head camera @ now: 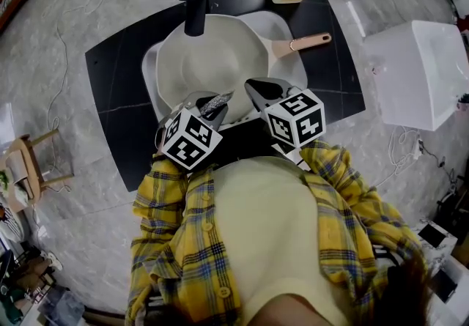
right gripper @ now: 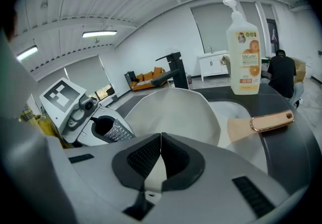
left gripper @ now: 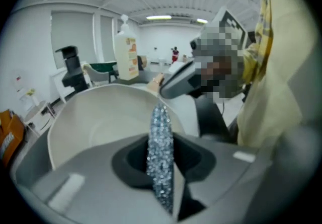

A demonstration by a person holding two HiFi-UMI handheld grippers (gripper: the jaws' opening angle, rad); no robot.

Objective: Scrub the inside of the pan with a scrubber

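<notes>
Scrubber: thin shiny mesh pad, probably light and springy with a rough bite, pinched edge-on in the closed left gripper just above the near rim of the pan; it will flex, so a deep grip suits it. The pan sits in the sink on the worktop, apparently tipped (hard to tell), and looks smooth and slick, so it may skate; steady it by the handle. Right gripper: jaws shut together on nothing, just beside the left.
</notes>
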